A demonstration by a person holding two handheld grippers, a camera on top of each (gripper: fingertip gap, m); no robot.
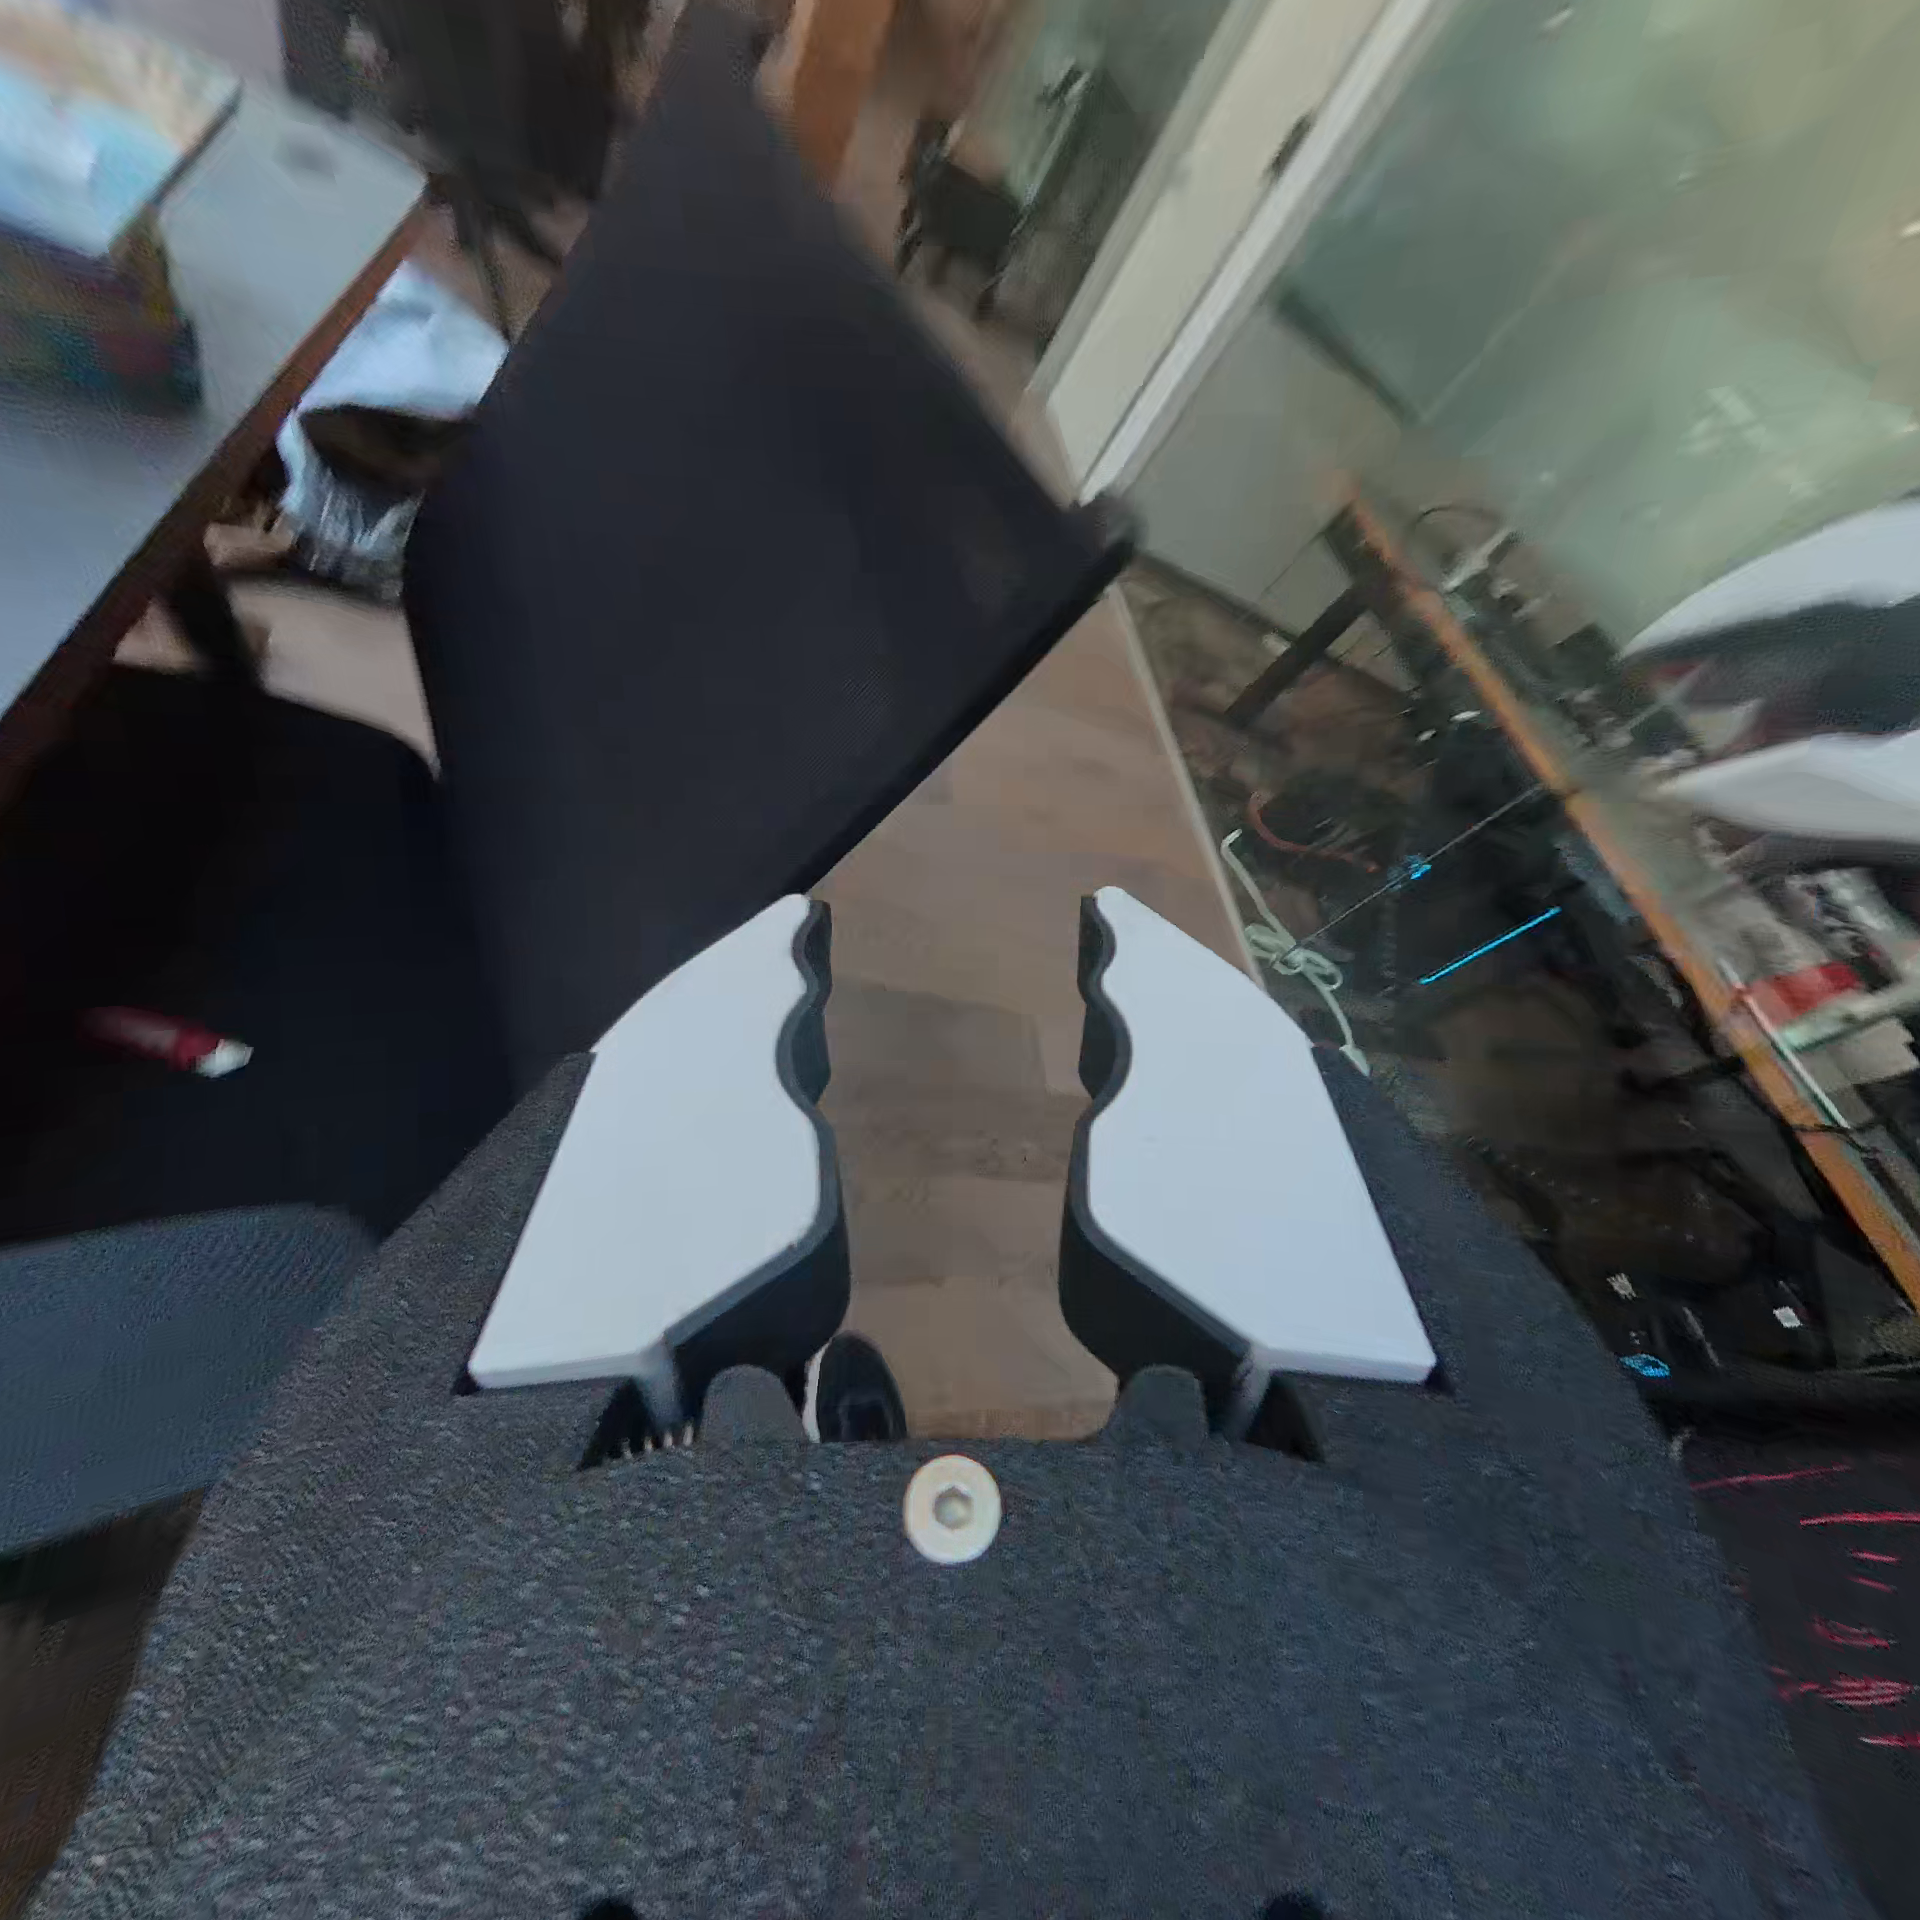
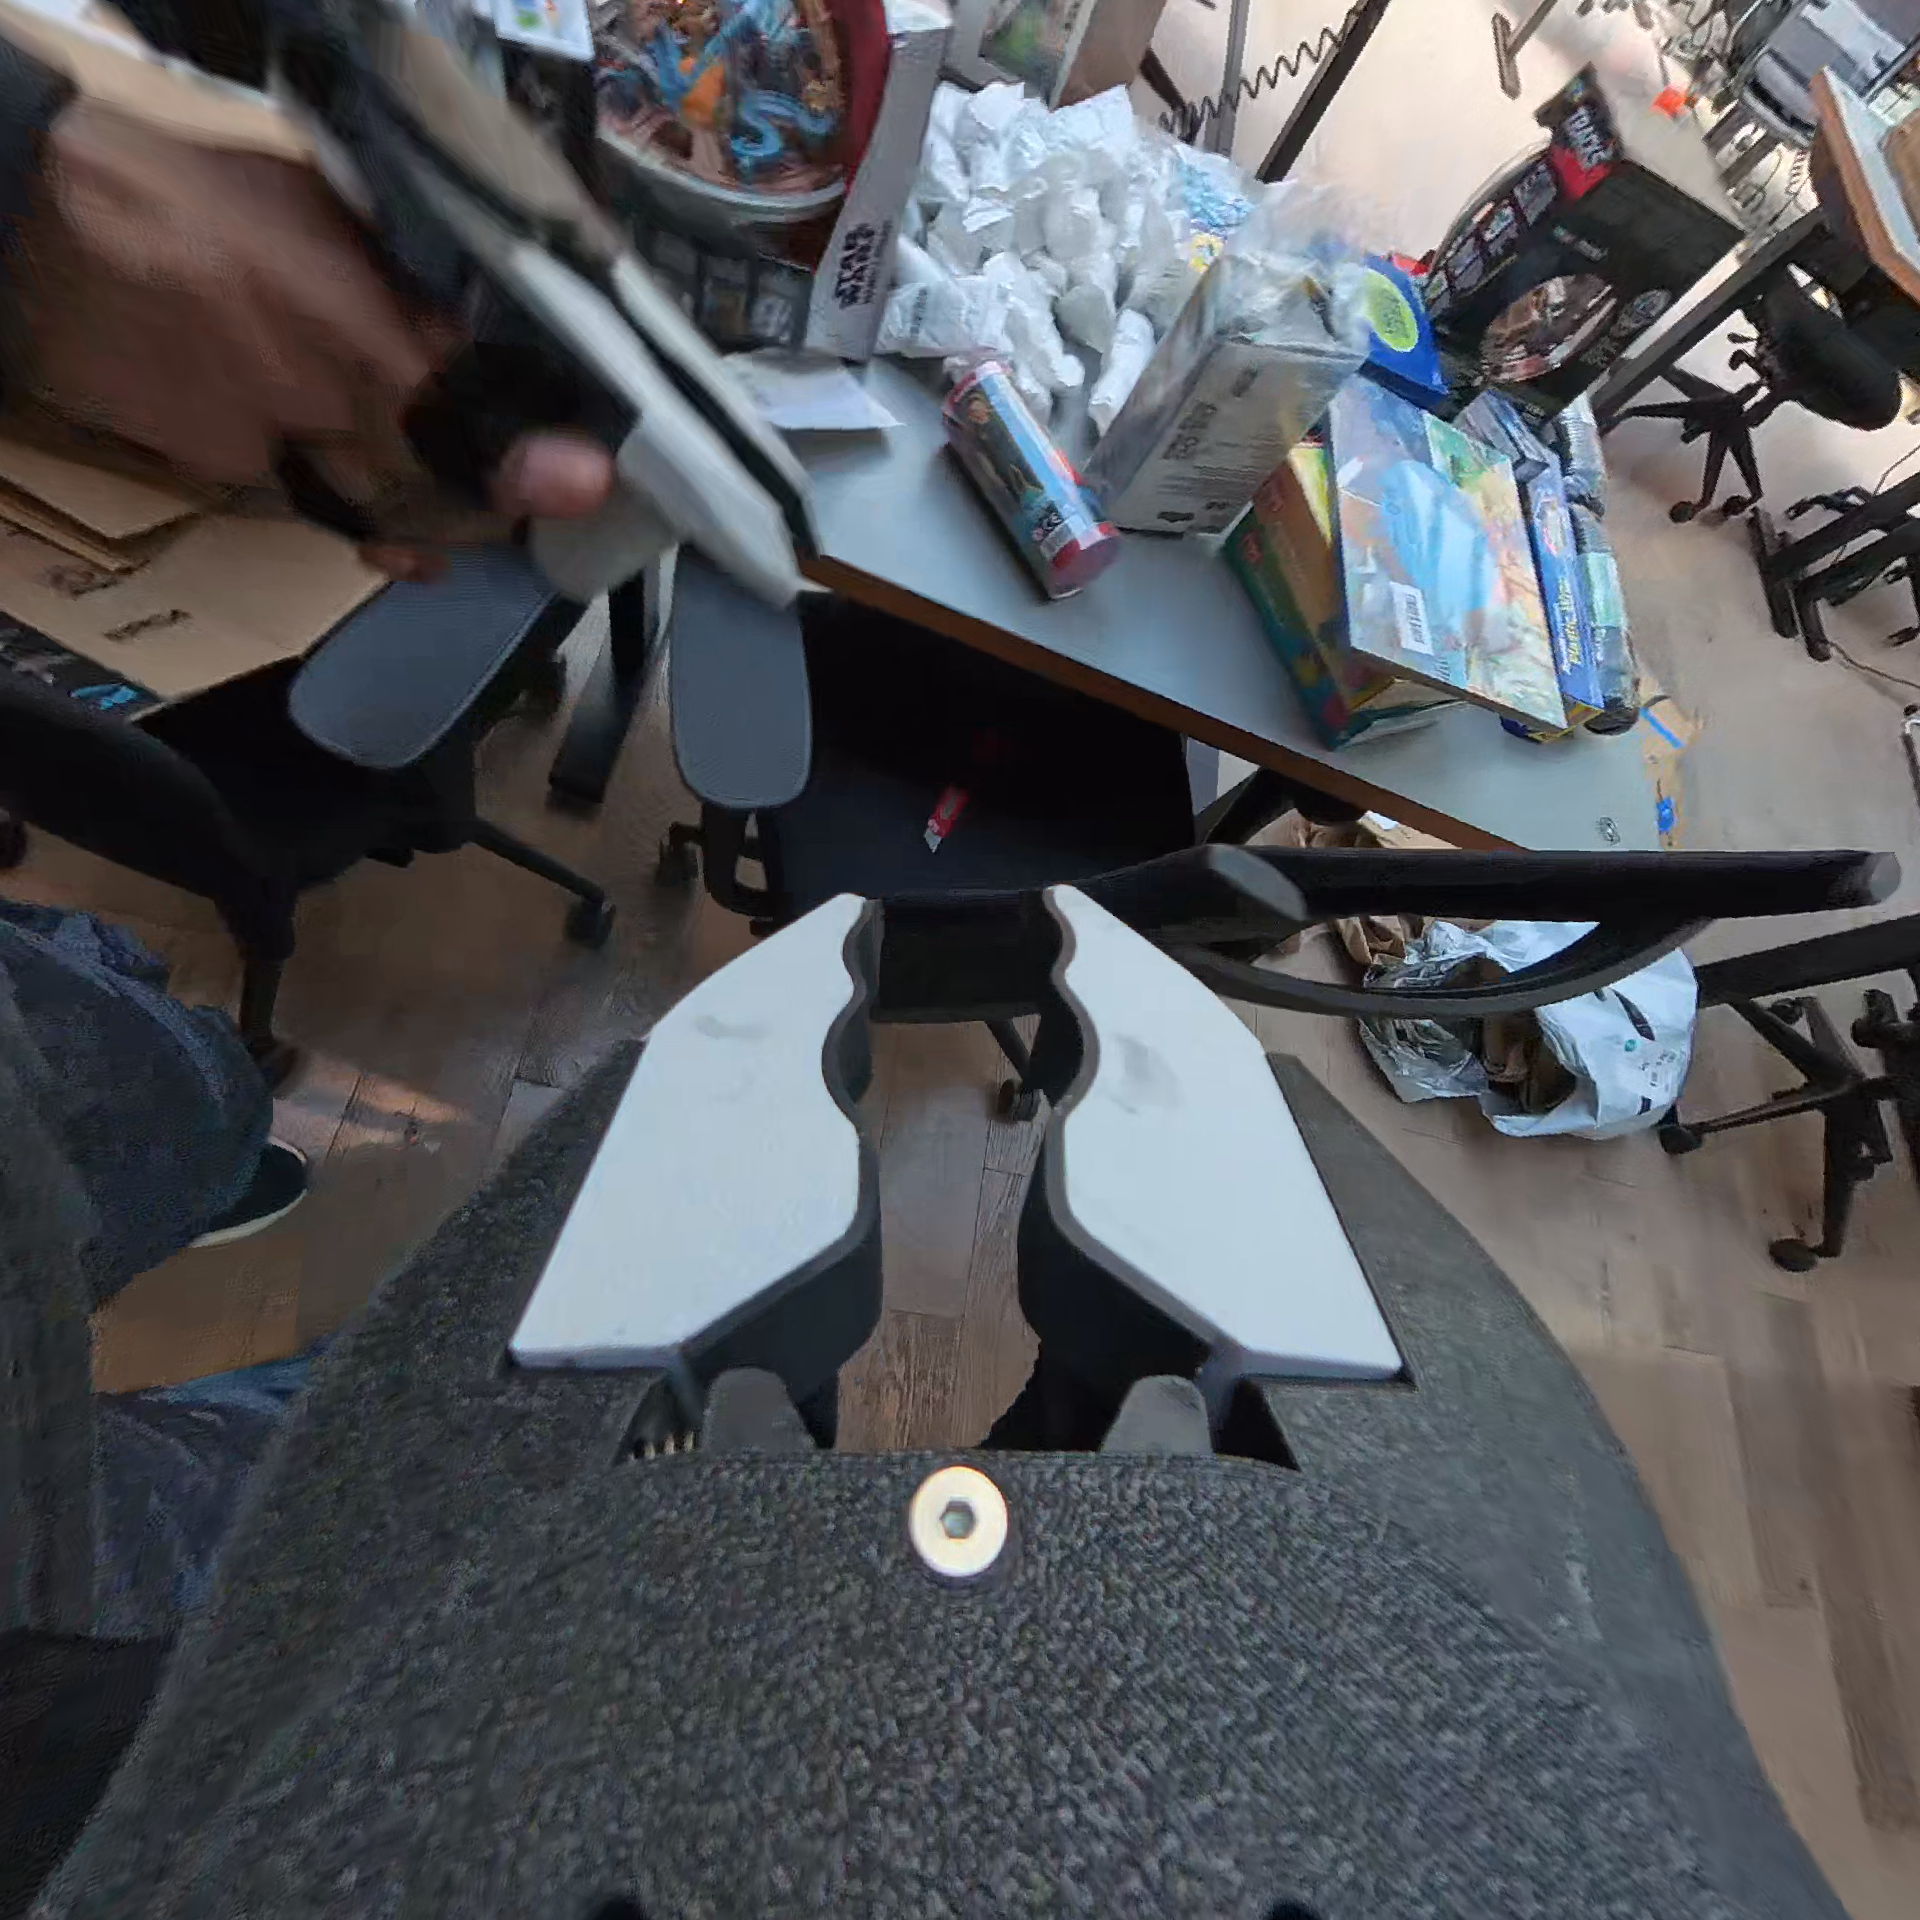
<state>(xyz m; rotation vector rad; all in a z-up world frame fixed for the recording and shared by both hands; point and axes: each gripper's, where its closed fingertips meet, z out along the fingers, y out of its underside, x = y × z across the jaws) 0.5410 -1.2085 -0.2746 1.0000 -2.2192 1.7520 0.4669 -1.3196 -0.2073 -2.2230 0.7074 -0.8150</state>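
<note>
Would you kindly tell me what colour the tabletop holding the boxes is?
The tabletop is grey with a brown edge, clearest in the right wrist view.

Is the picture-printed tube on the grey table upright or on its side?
On its side. In the right wrist view the tube lies flat on the table, red cap end toward the table's near edge, beside a plastic-wrapped box.

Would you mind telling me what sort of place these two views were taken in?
Most likely an office or lab workroom: mesh office chairs on castors stand on a wood floor, a grey desk is piled with boxed toys, and a glass partition runs along one side.
</note>
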